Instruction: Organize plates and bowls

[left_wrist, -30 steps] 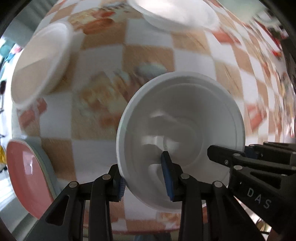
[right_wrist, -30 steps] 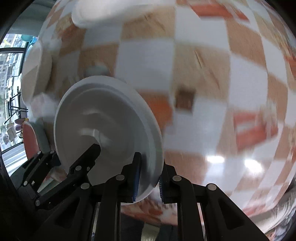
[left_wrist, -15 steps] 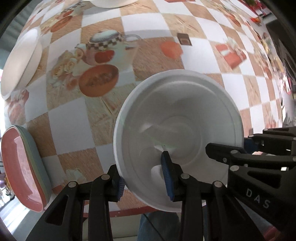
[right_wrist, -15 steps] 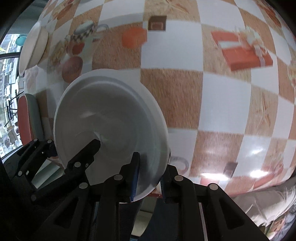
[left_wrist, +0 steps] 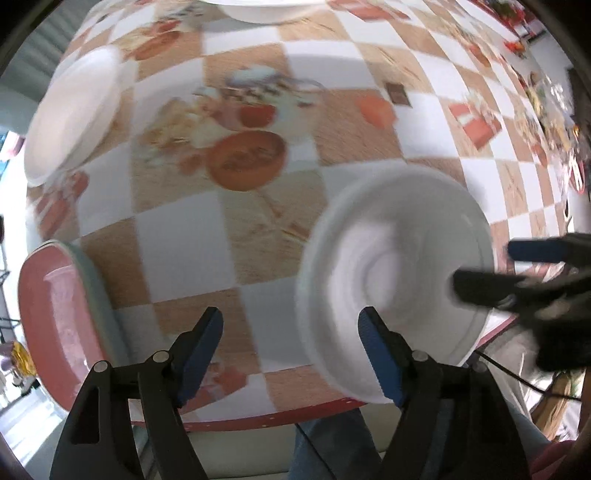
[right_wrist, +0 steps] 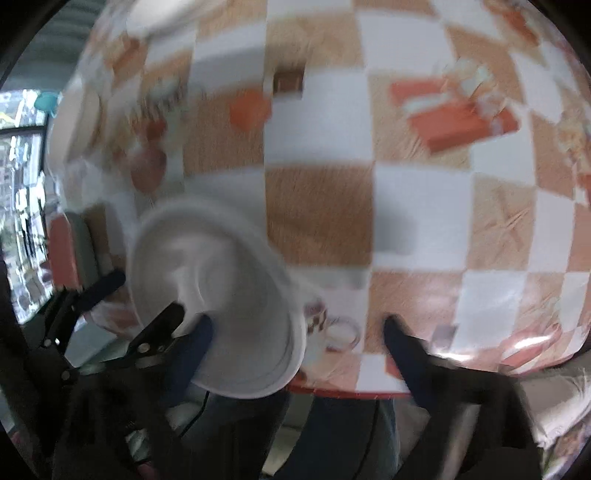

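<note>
**Both tongs let go of the white bowl at the table's near edge**

Nearest me, my left gripper (left_wrist: 291,354) has just been opening: a second ago its blue pads pinched the near rim of the white bowl (left_wrist: 395,277), and now they stand spread. The right pad sits in front of the bowl's near wall, the left one is out over bare tablecloth, and I see no squeeze on the rim. My right gripper (right_wrist: 295,332) has likewise just sprung wide. Earlier it clamped the bowl's right-hand edge; now one finger lies over the bowl's lower part, the other is well clear to the right, and nothing is pressed between them. From the left wrist camera its dark fingers (left_wrist: 491,288) reach in over the bowl from the right.

The bowl now rests on the checked tablecloth (left_wrist: 184,236), close to the near red-trimmed edge, further right in the left view than half a second ago. Both views are blurred.

Further off, the pink plate (left_wrist: 55,321) sits at the left edge. Beyond it lies a white plate (left_wrist: 70,118) at the far left, and another white dish (left_wrist: 269,9) at the far side.
</note>
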Action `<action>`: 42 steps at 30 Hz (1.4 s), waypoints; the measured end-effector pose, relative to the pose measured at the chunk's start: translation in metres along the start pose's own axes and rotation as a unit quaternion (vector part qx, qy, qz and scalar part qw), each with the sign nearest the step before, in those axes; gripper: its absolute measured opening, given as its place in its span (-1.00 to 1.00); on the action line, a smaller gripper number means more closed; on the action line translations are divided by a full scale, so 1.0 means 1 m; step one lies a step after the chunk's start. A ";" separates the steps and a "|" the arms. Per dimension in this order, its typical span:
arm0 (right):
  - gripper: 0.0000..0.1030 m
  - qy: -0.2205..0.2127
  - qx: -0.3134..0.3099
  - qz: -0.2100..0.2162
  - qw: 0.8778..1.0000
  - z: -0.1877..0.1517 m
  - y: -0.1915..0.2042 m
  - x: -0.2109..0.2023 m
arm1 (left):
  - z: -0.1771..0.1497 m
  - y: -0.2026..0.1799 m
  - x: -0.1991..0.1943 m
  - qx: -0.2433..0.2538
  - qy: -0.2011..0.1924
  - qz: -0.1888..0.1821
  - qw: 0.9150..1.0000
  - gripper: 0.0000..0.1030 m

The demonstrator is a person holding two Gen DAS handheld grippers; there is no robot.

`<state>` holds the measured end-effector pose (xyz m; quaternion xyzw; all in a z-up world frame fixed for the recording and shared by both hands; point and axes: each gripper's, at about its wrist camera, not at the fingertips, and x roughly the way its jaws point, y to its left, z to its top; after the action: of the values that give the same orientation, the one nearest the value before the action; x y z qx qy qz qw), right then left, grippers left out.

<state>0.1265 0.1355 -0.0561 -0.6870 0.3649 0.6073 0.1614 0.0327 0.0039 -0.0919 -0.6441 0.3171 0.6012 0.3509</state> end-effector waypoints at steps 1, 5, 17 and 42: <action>0.86 -0.004 0.003 0.001 1.000 0.003 -0.003 -0.005 | 0.000 0.007 -0.004 -0.005 -0.003 0.000 1.000 0.54; 0.86 -0.030 0.024 -0.014 0.999 0.022 -0.022 -0.029 | 0.008 0.033 -0.022 -0.033 -0.021 0.000 0.999 0.55; 0.86 -0.081 0.027 -0.032 0.996 0.087 -0.024 -0.070 | 0.085 0.065 -0.072 -0.063 -0.085 0.016 0.994 0.56; 0.86 -0.102 0.011 -0.046 0.994 0.223 0.041 -0.029 | 0.239 0.089 -0.042 -0.105 -0.102 0.066 0.987 0.56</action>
<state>-0.0621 0.2649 -0.0659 -0.6357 0.3208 0.6623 0.2329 -0.1765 0.1536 -0.0638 -0.5902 0.2565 0.7158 0.2711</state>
